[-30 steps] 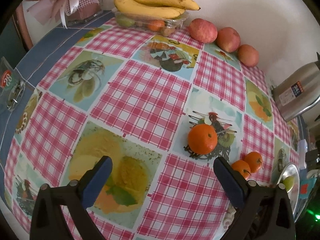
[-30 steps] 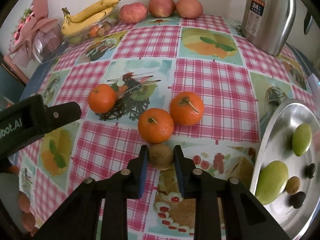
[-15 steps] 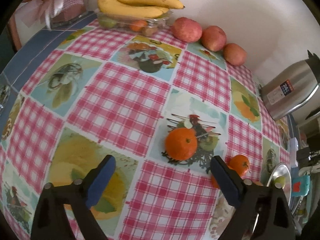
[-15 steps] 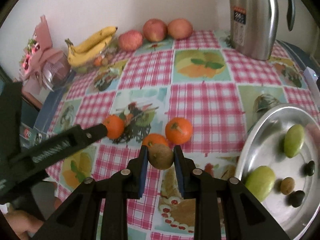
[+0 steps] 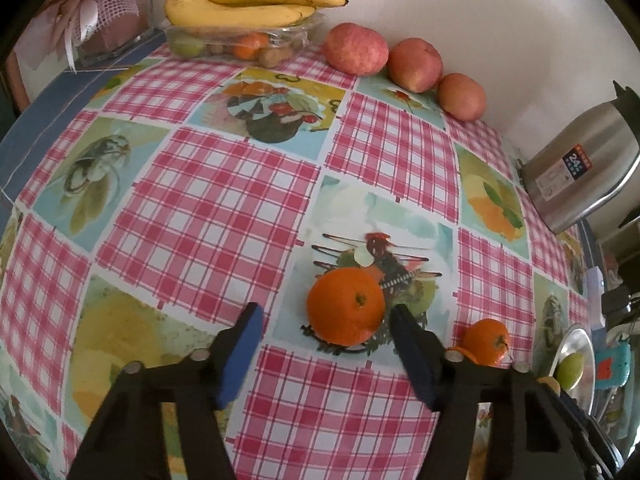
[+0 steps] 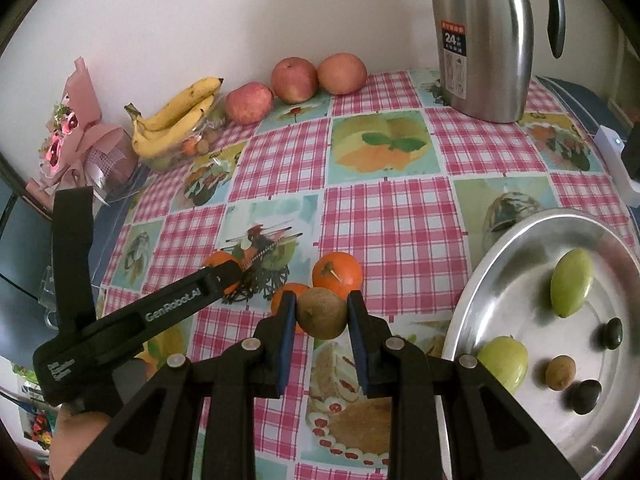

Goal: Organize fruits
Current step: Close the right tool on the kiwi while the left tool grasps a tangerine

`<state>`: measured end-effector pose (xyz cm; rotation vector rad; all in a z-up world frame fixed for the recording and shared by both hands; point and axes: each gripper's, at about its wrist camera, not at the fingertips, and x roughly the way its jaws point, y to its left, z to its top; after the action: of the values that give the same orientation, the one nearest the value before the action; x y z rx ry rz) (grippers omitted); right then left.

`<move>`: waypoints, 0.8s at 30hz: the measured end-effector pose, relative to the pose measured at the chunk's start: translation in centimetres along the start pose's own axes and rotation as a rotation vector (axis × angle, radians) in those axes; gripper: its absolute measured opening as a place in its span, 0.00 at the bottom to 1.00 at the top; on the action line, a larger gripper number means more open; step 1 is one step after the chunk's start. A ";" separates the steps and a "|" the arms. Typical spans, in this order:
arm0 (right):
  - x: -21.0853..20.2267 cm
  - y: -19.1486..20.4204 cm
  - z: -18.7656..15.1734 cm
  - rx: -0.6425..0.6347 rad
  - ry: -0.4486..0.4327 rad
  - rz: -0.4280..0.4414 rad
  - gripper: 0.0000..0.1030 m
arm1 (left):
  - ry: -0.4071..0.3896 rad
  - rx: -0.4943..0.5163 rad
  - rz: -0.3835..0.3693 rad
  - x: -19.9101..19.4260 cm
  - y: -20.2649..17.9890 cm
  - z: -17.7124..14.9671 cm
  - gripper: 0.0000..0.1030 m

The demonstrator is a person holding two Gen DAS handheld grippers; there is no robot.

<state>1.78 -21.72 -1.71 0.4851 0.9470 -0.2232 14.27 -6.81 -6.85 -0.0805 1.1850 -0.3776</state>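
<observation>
My right gripper (image 6: 322, 312) is shut on a brown kiwi (image 6: 322, 314) and holds it above the tablecloth, left of the steel plate (image 6: 520, 248). The plate holds two green fruits (image 6: 571, 283), a small kiwi (image 6: 561, 372) and two dark fruits. My left gripper (image 5: 324, 322) is open, low over the table, with an orange (image 5: 346, 306) between its fingertips, nearer the right one. Two more oranges (image 5: 487, 342) lie to its right. In the right wrist view the left gripper (image 6: 224, 276) reaches the left orange (image 6: 219, 262); two oranges (image 6: 337, 274) lie behind the kiwi.
Against the wall stand three apples (image 5: 355, 54), bananas (image 5: 244, 6) on a clear fruit tray (image 5: 240, 42), a pink wrapped bouquet (image 6: 80, 136) and a steel thermos (image 6: 482, 40). A white device (image 6: 616, 160) lies at the right table edge.
My right gripper has lifted the kiwi up off the table. My left gripper has moved forward and down so the orange now sits between its fingers.
</observation>
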 end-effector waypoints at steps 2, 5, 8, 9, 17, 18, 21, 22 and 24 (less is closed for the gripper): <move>0.0 -0.1 0.0 0.003 -0.001 0.001 0.26 | -0.010 0.005 -0.009 -0.1 -0.1 0.0 0.55; -0.1 -0.1 0.0 0.008 -0.003 0.004 0.26 | -0.033 0.022 -0.023 -0.6 -0.4 0.2 0.41; 0.0 -0.2 -0.1 0.011 0.000 0.007 0.26 | -0.028 0.030 -0.015 -0.6 -0.5 0.3 0.41; 0.0 -0.3 -0.1 0.013 0.001 0.008 0.26 | -0.032 0.026 -0.019 -0.7 -0.4 0.3 0.41; 0.1 -0.5 -0.1 0.024 0.005 0.018 0.26 | -0.021 0.009 -0.040 -0.8 -0.2 0.1 0.40; 0.1 -0.5 -0.1 0.025 0.004 0.019 0.26 | -0.022 0.003 -0.045 -0.9 -0.1 0.1 0.40; 0.1 -0.5 -0.1 0.028 0.004 0.020 0.26 | -0.013 -0.019 -0.069 -1.0 0.3 0.1 0.40; 0.1 -0.5 -0.1 0.028 0.004 0.021 0.26 | -0.009 -0.028 -0.079 -1.0 0.4 0.1 0.40; 0.1 -0.4 -0.1 0.028 0.005 0.024 0.26 | -0.003 -0.045 -0.096 -1.2 0.6 0.1 0.40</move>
<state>1.61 -22.04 -1.98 0.5223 0.9429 -0.2135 14.09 -5.90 -5.90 -0.1769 1.1894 -0.4351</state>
